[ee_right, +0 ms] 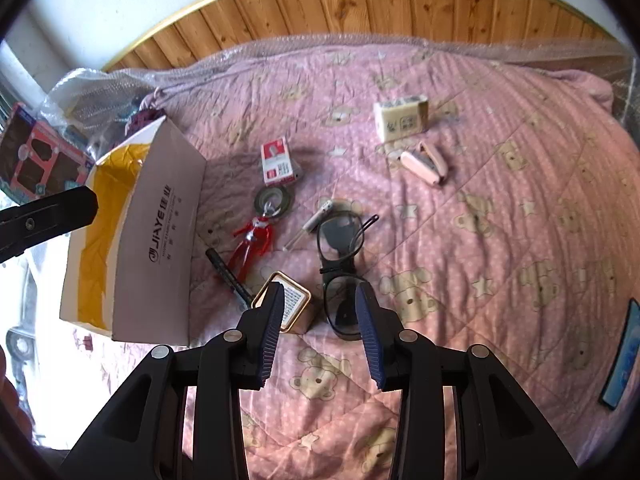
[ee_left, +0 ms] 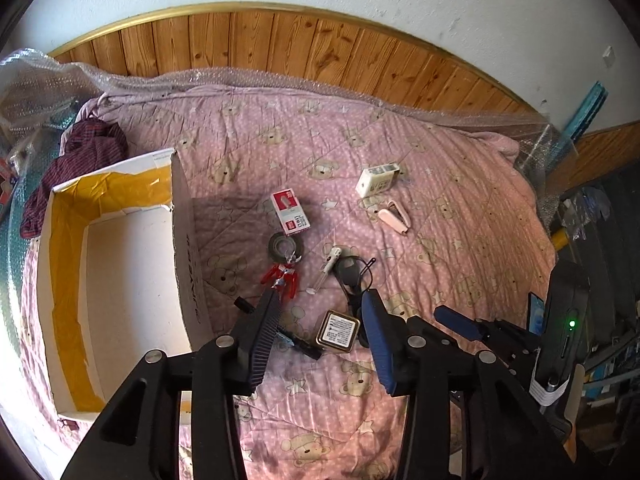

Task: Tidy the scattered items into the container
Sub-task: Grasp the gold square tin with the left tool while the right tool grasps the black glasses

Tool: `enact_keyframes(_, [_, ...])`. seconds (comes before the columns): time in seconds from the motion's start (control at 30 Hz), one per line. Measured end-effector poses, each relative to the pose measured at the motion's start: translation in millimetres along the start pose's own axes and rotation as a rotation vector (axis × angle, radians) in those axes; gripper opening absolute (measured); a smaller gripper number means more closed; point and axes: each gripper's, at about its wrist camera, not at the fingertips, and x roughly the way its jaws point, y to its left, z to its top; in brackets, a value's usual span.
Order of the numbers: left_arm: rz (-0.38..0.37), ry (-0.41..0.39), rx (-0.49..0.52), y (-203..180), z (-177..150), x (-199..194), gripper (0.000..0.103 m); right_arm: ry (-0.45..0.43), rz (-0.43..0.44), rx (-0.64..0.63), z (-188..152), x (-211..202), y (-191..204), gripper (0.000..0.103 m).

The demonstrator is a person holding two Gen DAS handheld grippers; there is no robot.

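Observation:
An open cardboard box [ee_left: 188, 264] [ee_right: 160, 240] with a yellow-lined interior sits at the left on the pink bear quilt. Scattered right of it are a red-white packet [ee_left: 290, 212], a tape roll [ee_left: 285, 245], a red figure [ee_left: 282, 276] [ee_right: 252, 240], a small white tube [ee_left: 328, 268], black glasses [ee_left: 352, 272] [ee_right: 340, 264], a gold tin [ee_left: 338, 330] [ee_right: 296, 300], a black pen [ee_left: 300, 342], a white carton [ee_left: 378, 178] and a pink case [ee_left: 394, 216]. My left gripper [ee_left: 322, 300] hovers open over the tin. My right gripper [ee_right: 320, 292] is open above the tin and glasses.
A plaid garment [ee_left: 80, 160] lies behind the box. Bubble wrap [ee_left: 280, 80] edges the quilt along the wood-panelled wall. A toy package [ee_right: 40, 160] lies off the bed's left side, and shelves of clutter [ee_left: 600, 280] stand at the right.

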Motion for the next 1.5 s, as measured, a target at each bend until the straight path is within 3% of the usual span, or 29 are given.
enact_keyframes(0.37, [0.015,0.104,-0.052,15.8,6.2,57.9,0.049,0.120,0.020,0.008,8.9,61.7,-16.2,0.042])
enact_keyframes(0.6, [-0.019,0.251,-0.120,31.2,-8.6,113.1,0.049,0.188,0.043,0.003,7.9,95.1,-20.7,0.043])
enact_keyframes(0.83, [0.017,0.325,-0.169,47.8,-20.4,144.1,0.049,0.195,0.042,0.009,13.7,114.7,-25.6,0.058])
enact_keyframes(0.9, [0.024,0.344,-0.187,53.7,-23.7,151.8,0.049,0.182,0.044,0.000,16.4,117.7,-26.1,0.058])
enact_keyframes(1.0, [0.033,0.363,-0.185,56.1,-26.8,161.4,0.049,0.207,0.036,0.036,18.0,128.8,-36.1,0.050])
enact_keyframes(1.17, [0.035,0.376,-0.200,55.8,-28.8,169.8,0.049,0.164,0.070,0.123,24.4,118.2,-59.1,0.033])
enact_keyframes(1.37, [-0.065,0.304,-0.095,26.1,-21.5,145.7,0.053,0.161,0.115,0.221,26.9,113.2,-87.1,0.032])
enact_keyframes(1.5, [-0.133,0.348,-0.005,-1.6,-27.5,156.1,0.058,0.157,0.129,0.244,24.9,114.8,-89.6,0.034])
